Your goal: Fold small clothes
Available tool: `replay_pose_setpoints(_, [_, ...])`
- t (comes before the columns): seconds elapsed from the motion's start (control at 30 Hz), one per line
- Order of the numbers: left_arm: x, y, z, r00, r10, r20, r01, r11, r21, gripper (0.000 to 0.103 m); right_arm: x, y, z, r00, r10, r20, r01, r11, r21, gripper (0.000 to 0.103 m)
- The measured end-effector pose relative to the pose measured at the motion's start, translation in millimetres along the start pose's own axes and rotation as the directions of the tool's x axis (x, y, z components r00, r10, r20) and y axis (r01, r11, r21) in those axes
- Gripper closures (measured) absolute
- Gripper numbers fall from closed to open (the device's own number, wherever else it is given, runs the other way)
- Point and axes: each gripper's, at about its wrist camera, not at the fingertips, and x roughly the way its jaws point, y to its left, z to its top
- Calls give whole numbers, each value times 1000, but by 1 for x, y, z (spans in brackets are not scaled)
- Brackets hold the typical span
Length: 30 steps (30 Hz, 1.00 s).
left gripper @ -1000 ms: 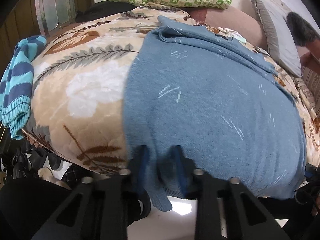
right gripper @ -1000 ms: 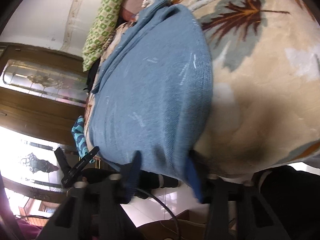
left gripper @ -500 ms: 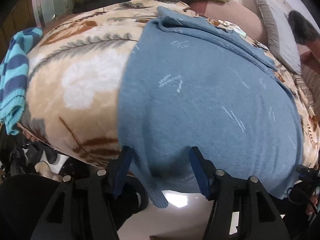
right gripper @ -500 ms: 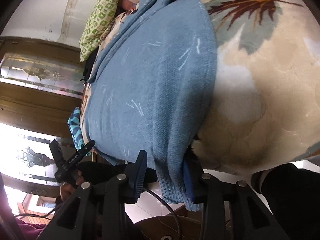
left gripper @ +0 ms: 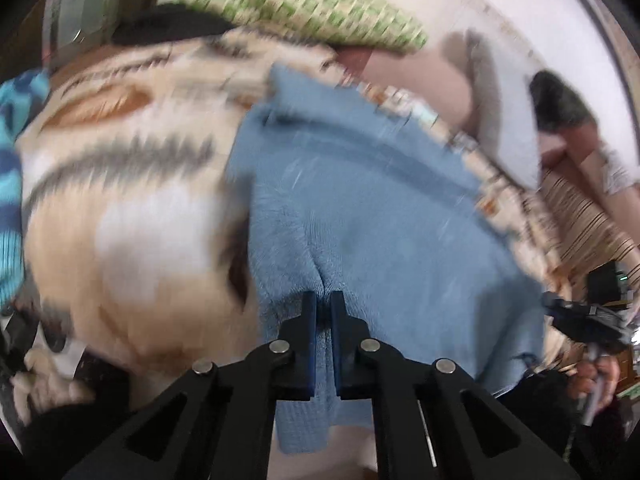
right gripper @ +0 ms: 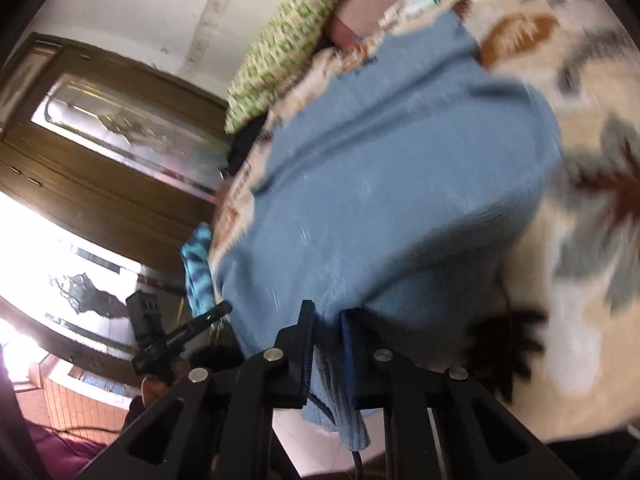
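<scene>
Leaf blanket [left gripper: 132, 216] left of blue sweater [left gripper: 380, 220] lies bare; striped knit [left gripper: 10, 184] at left edge, pillows [left gripper: 312, 12] crowd far end.

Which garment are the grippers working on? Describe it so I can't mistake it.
On the leaf-print blanket covering the bed lies a plain blue knit garment, its near edge pinched by both grippers. Unlike the striped turquoise knit at the blanket's edge, it is one solid colour.

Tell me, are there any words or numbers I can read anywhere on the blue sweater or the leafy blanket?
None: no readable text in either view.
Blue sweater: only short pale flecks, no letters.
Leaf-print blanket: pattern only, blurred.
Green checked pillow: small squares, too blurred to tell whether any hold writing.
</scene>
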Motion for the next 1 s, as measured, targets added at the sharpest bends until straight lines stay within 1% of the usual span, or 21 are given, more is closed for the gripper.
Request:
replay_pose_setpoints(0.13, [1, -17, 62, 997, -72, 40, 71, 997, 29, 98, -13, 6, 51, 991, 70, 117, -72, 997, 16, 91])
replay_pose_setpoints(0.17, [5, -21, 77, 997, -64, 52, 62, 997, 46, 103, -14, 7, 67, 986, 82, 143, -85, 996, 15, 91])
replay_pose_setpoints(0.2, [11, -27, 95, 996, -45, 74, 40, 997, 72, 103, -13, 6, 81, 987, 71, 143, -72, 997, 7, 91])
replay_pose_setpoints(0.27, [22, -24, 120, 995, -53, 90, 48, 997, 59, 103, -13, 11, 105, 986, -67, 154, 75, 996, -49, 91])
replay_pose_setpoints(0.3, [31, -20, 132, 994, -83, 71, 80, 996, 40, 103, -13, 9, 110, 988, -48, 147, 54, 998, -42, 91])
replay_pose_setpoints(0.33, [42, -17, 142, 996, -83, 39, 83, 996, 26, 103, -15, 1, 114, 993, -9, 118, 8, 1000, 7, 90])
replay_pose_setpoints(0.37, [47, -15, 146, 999, -32, 29, 31, 999, 24, 103, -18, -2, 112, 995, -23, 102, 19, 999, 38, 90])
replay_pose_setpoints(0.4, [48, -14, 145, 999, -21, 32, 20, 999, 26, 103, -22, -3, 106, 994, -54, 91, 50, 998, 48, 89])
replay_pose_setpoints(0.47, [40, -10, 135, 997, -69, 33, 67, 997, 35, 103, -30, -3, 87, 995, -72, 66, 71, 997, 18, 82])
replay_pose_setpoints(0.5, [33, -8, 121, 998, -53, 20, 52, 997, 63, 103, -36, -1, 71, 996, -68, 49, 68, 998, 1, 79])
replay_pose_setpoints(0.53, [29, -8, 113, 999, -32, 9, 32, 996, 81, 102, -41, 0, 59, 997, -59, 41, 59, 998, -6, 63])
replay_pose_setpoints(0.57, [25, -4, 100, 1000, -10, -9, 10, 995, 98, 97, -46, 2, 41, 998, -50, 38, 50, 999, -8, 30])
replay_pose_setpoints(0.6, [22, 0, 88, 1000, -4, -26, 7, 995, 101, 83, -51, 3, 25, 998, -42, 45, 42, 999, -1, 19])
replay_pose_setpoints(0.63, [20, 6, 74, 999, 2, -51, 2, 997, 82, 71, -51, 6, 8, 999, -20, 50, 20, 1000, 6, 17])
replay_pose_setpoints(0.67, [19, 11, 63, 997, 14, -73, -10, 998, 59, 45, -46, 10, -6, 999, 19, 30, -19, 1000, 8, 17])
replay_pose_setpoints(0.7, [20, 15, 53, 995, 26, -97, -23, 999, 33, 41, -42, 12, -16, 1000, 30, 9, -30, 1000, 9, 17])
replay_pose_setpoints(0.73, [21, 18, 43, 993, 28, -115, -26, 999, 18, 41, -32, 20, -24, 1000, -5, -7, 4, 1000, -6, 17])
replay_pose_setpoints(0.8, [24, 15, 30, 991, 55, -125, -52, 998, 25, 41, -7, 45, -35, 991, -131, -33, 127, 986, -110, 17])
replay_pose_setpoints(0.87, [28, 4, 25, 989, 97, -109, -89, 994, 70, 41, 27, 73, -38, 963, -266, -41, 250, 940, -234, 17])
replay_pose_setpoints(0.9, [31, -3, 24, 989, 117, -94, -107, 989, 105, 41, 39, 82, -36, 951, -306, -39, 284, 919, -272, 17])
replay_pose_setpoints(1.0, [41, -19, 23, 990, 122, -67, -109, 979, 174, 38, 79, 101, -24, 886, -464, 5, 438, 834, -335, 17])
